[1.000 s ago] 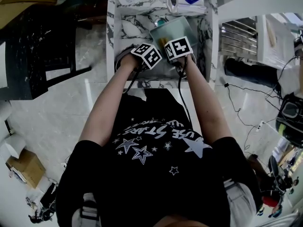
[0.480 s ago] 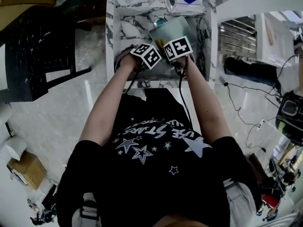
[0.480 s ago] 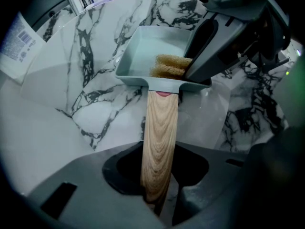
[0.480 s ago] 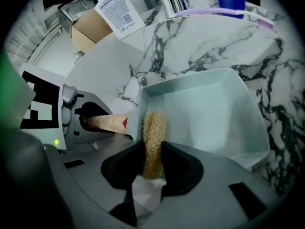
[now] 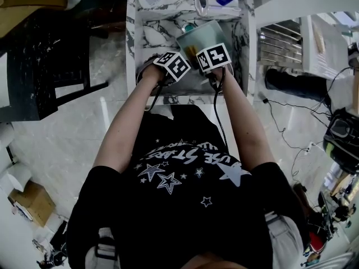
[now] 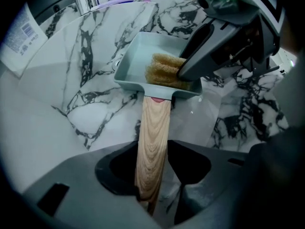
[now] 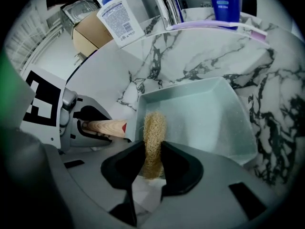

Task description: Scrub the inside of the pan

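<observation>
Both grippers are down in the marble sink (image 5: 152, 28), and the pale green square pan (image 5: 202, 33) sits in the middle of the basin, closer to the right wall than the left. Its wooden handle (image 6: 153, 128) runs back towards the sink's near edge.

The left gripper (image 6: 153, 168) points straight down over that handle. Its jaws have just been opening: the handle lies between them, with dark gaps showing at the pads, so the grip looks loose rather than pinched.

Over to the right gripper (image 7: 153, 157), angled steeply down into the pan. Its jaws are clamped on a tan, fibrous scrubber (image 7: 154, 128), which stands on edge between the pads. The scrubber's free end is inside the pan, at the wall where the handle joins. From the left gripper view, the scrubber lies against the pan floor just inside that wall.

Along the sink's back edge stand a chrome tap (image 7: 167, 4), a blue bottle (image 7: 224, 1) and a white bottle (image 7: 119, 17) towards the back left corner.
</observation>
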Action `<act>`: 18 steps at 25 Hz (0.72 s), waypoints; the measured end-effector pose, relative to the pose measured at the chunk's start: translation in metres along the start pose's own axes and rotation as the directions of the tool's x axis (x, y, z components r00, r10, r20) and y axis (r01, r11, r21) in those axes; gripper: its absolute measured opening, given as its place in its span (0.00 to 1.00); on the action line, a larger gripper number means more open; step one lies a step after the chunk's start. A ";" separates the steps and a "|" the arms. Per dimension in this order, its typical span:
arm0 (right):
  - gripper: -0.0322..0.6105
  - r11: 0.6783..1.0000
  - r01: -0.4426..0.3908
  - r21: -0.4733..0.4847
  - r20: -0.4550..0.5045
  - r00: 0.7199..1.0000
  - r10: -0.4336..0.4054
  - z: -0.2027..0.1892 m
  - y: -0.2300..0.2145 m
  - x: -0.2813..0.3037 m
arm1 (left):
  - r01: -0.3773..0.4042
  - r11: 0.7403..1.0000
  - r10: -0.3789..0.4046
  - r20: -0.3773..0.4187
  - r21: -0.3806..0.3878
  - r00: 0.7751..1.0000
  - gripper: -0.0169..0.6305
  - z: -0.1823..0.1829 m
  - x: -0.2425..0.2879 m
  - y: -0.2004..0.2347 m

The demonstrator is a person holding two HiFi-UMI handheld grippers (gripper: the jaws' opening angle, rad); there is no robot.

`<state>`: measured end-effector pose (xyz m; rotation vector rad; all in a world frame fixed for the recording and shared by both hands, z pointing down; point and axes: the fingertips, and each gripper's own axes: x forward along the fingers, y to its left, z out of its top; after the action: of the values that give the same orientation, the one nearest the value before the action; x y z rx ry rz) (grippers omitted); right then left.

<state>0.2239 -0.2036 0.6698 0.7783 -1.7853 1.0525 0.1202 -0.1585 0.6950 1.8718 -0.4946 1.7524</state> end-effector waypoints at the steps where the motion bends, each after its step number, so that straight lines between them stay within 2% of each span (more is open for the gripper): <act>1: 0.22 1.000 0.002 0.003 0.005 1.000 -0.002 0.001 -0.001 -0.002 | 0.002 1.000 -0.002 0.005 -0.005 1.000 0.31 0.001 -0.001 0.000; 7: 0.21 1.000 0.015 0.010 0.039 0.999 -0.015 0.009 -0.003 -0.014 | 0.016 1.000 -0.015 0.064 -0.019 0.998 0.35 0.010 -0.015 -0.005; 11: 0.22 0.999 0.031 0.017 0.064 0.997 -0.032 0.014 -0.004 -0.025 | -0.001 1.000 0.004 0.114 -0.028 0.993 0.36 0.017 -0.026 -0.003; 18: 0.21 0.998 0.060 0.020 0.140 0.988 -0.062 0.028 0.005 -0.053 | -0.009 0.999 0.018 0.263 -0.037 0.965 0.36 0.046 -0.071 0.001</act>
<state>0.2302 -0.2227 0.6132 0.9310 -1.8612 0.9939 0.1500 -0.1934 0.6231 2.0925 -0.6341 1.4981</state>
